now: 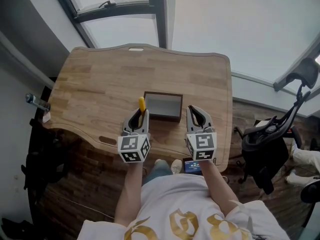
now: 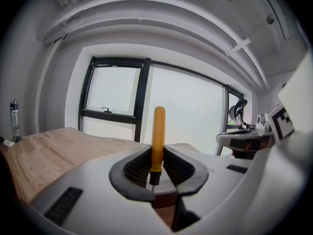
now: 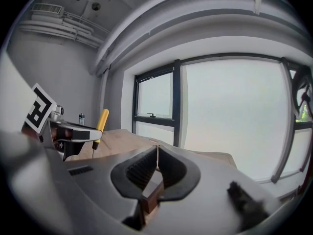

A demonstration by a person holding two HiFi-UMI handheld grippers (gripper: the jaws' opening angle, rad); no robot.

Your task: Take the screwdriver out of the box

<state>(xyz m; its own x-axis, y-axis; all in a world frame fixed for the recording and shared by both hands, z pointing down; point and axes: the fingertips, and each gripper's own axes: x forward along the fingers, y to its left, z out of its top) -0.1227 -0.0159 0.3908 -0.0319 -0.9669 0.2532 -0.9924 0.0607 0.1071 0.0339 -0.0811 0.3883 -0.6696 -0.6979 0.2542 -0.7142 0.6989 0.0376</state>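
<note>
The head view shows a small dark wooden box [image 1: 162, 105] standing open on the wooden table [image 1: 95, 84], near its front edge. My left gripper [image 1: 140, 114] hovers just left of the box, shut on the screwdriver [image 1: 142, 104]. The yellow handle [image 2: 158, 133] stands upright between the ribbed pads, and the thin shaft pokes out below them. The same screwdriver [image 3: 101, 125] appears at the left of the right gripper view. My right gripper [image 1: 194, 111] sits at the box's right side, its jaws [image 3: 157, 164] shut with nothing in them; a corner of the box [image 3: 149, 198] shows beneath.
Large windows rise beyond the table's far edge. A metal bottle [image 1: 34, 100] sits off the table's left side. A black stand with a seat [image 1: 272, 141] occupies the floor to the right. A phone [image 1: 192, 166] rests on my lap.
</note>
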